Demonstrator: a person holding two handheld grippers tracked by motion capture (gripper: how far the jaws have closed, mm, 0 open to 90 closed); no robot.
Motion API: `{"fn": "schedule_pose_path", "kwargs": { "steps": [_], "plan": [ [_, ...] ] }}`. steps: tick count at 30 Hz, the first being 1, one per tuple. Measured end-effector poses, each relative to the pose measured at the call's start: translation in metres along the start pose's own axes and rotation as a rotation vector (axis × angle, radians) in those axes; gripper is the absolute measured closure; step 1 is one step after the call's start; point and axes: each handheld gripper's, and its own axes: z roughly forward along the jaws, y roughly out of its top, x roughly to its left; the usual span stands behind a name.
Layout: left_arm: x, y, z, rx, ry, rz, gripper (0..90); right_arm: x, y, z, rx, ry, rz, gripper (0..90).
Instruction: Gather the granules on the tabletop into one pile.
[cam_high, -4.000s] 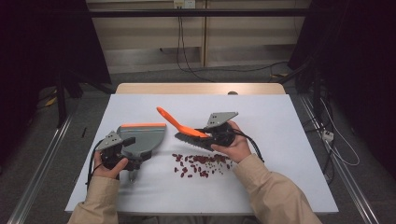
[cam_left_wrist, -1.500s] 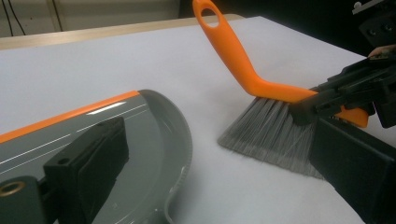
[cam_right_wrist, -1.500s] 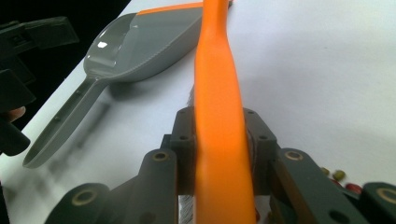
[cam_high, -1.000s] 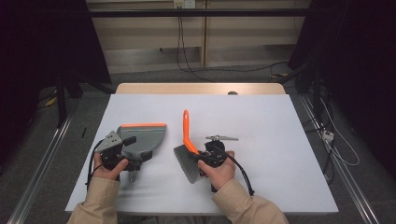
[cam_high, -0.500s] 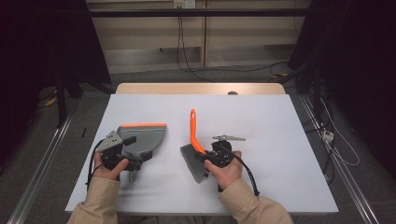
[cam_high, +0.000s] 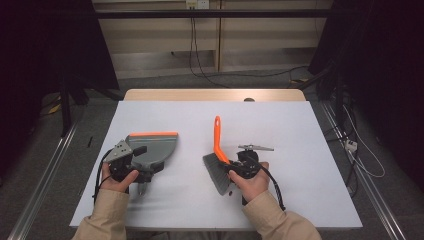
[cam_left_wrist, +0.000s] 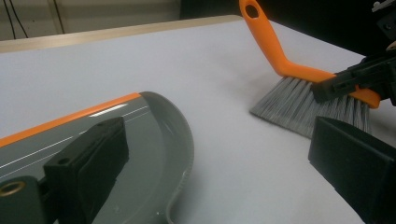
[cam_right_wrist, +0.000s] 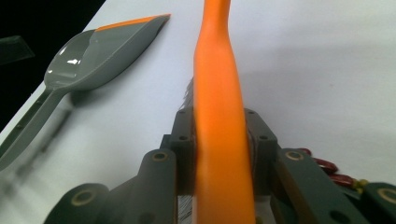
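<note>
Brush at 3 o'clock of dustpan, bristles down, well apart.
Right gripper (cam_high: 235, 172) jaws clamped on brush (cam_high: 218, 150), orange handle running toward 12 o'clock. Left gripper (cam_high: 131, 161) jaws gripping dustpan (cam_high: 152, 147), orange lip at 12 o'clock, mouth away from bristles. White surface (cam_high: 300, 130) bare between; dim room, cables on floor beyond.

White-topped table (cam_high: 310, 130) with a wooden far edge, grey dustpan (cam_high: 150, 150) lying on it just beyond the left fingers, brush bristles (cam_high: 215, 172) resting beside the right fingers
</note>
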Motion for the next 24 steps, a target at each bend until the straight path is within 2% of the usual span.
{"fn": "schedule_pose_path", "kwargs": {
  "steps": [6,9,14,18,24],
  "plan": [
    [0.0,0.0,0.0,-0.001,0.0,-0.001,4.8,-0.003,0.001,-0.002,-0.005,0.002,0.014,70.5],
    [0.0,0.0,0.001,0.003,0.001,0.0,4.8,-0.001,0.002,-0.002,-0.013,0.021,0.025,70.7],
    [0.0,0.0,0.002,0.0,-0.002,0.001,4.8,0.004,0.009,-0.003,-0.031,0.093,0.065,71.2],
    [0.0,0.001,0.001,0.0,0.0,0.001,4.8,0.011,0.019,-0.005,-0.065,0.113,0.057,71.2],
    [0.001,0.001,0.001,0.001,0.001,0.001,4.8,0.022,0.03,0.014,-0.052,0.106,0.07,71.2]
  ]
}}
